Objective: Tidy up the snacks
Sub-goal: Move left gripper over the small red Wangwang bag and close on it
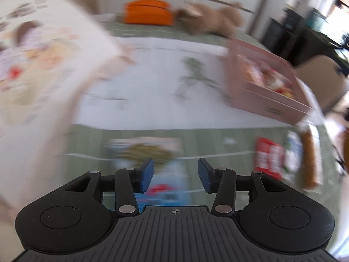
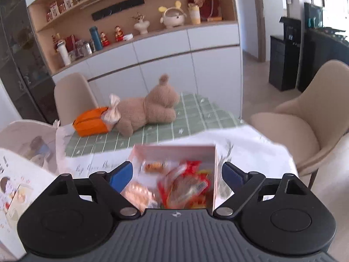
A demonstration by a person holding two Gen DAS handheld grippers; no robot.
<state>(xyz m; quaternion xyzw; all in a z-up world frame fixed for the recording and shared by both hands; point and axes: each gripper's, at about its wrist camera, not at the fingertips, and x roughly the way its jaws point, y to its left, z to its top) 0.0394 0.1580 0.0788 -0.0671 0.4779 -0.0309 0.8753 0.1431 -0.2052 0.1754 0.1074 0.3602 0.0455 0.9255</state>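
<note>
A pink box (image 1: 270,91) with snack packets inside stands on the white cloth at the right of the blurred left wrist view. It also shows in the right wrist view (image 2: 174,150), holding red and orange packets (image 2: 185,187). My left gripper (image 1: 175,174) is open and empty above a blue and green snack packet (image 1: 148,152) on the green tablecloth. A red packet (image 1: 269,157) and a brown one (image 1: 308,157) lie at the right. My right gripper (image 2: 177,176) is open and empty, hovering over the pink box.
A large white printed box (image 1: 43,65) stands at the left, also in the right wrist view (image 2: 19,185). An orange tissue case (image 2: 91,122) and a teddy bear (image 2: 148,111) lie at the table's far end. Beige chairs (image 2: 305,118) flank the table.
</note>
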